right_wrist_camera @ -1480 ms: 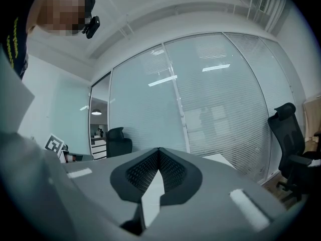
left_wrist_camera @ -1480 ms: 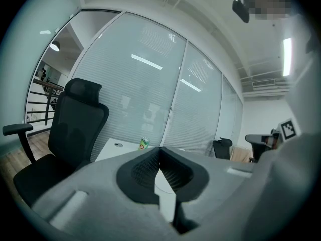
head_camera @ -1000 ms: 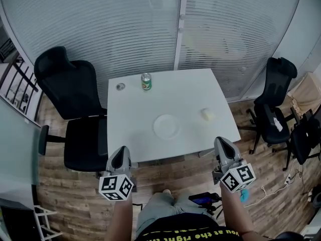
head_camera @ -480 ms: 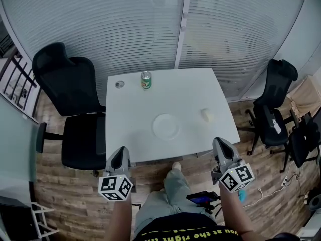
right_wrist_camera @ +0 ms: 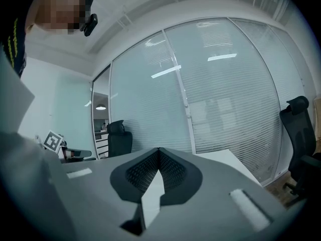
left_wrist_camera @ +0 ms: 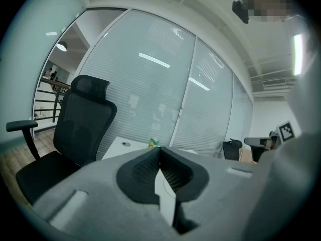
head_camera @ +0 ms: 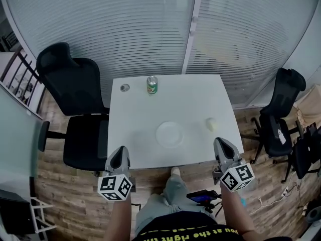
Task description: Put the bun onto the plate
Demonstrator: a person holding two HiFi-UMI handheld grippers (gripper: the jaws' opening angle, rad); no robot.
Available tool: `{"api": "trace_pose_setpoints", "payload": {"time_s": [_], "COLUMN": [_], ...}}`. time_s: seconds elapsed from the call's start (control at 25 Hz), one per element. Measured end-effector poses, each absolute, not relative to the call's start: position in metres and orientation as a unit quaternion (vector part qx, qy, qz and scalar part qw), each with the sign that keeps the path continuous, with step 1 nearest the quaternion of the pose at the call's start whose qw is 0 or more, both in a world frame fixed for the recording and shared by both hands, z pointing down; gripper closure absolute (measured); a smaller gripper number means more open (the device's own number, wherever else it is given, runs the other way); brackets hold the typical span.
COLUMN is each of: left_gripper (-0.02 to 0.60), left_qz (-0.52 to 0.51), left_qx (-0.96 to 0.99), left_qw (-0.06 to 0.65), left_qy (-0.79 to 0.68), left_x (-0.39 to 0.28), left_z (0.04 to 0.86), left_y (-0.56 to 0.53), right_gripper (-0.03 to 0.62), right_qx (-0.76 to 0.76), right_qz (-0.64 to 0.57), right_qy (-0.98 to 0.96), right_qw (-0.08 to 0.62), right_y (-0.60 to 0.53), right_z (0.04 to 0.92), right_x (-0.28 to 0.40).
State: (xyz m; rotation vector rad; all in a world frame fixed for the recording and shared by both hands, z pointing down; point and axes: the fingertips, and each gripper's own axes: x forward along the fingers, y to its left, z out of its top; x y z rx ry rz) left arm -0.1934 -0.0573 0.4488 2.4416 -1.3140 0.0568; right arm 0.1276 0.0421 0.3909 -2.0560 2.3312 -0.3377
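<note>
A pale bun lies on the white table near its right edge. To its left, at the table's middle front, sits a round white plate. My left gripper hangs just short of the table's front edge on the left, shut with nothing in it. My right gripper is at the front right corner, below the bun, also shut and empty. In the left gripper view the jaws meet at their tips; the right gripper view shows the same.
A green drink can and a small round disc stand at the table's far edge. A black office chair is at the left side, another at the right. Slatted glass walls rise behind. The person's legs and a foot show below the table front.
The head view has shifted: table, can, plate and bun now sit lower and further right in the picture. Both grippers stay at the front edge, and a foot has stepped forward.
</note>
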Motion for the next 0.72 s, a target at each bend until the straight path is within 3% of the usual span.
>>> {"api": "trace_pose_setpoints", "payload": {"time_s": [0.72], "left_gripper": [0.581], "left_qz": [0.011], "left_qx": [0.839], "left_qw": [0.169], "left_qy": [-0.516], "left_x": [-0.140], "left_z": [0.430], "left_y": [-0.129], "right_gripper": [0.588], "right_qx": [-0.611], "right_qz": [-0.103], "right_qy": [0.785], "right_qw": [0.021], "right_y": [-0.058], "right_z": [0.382], "right_x": [0.192]}}
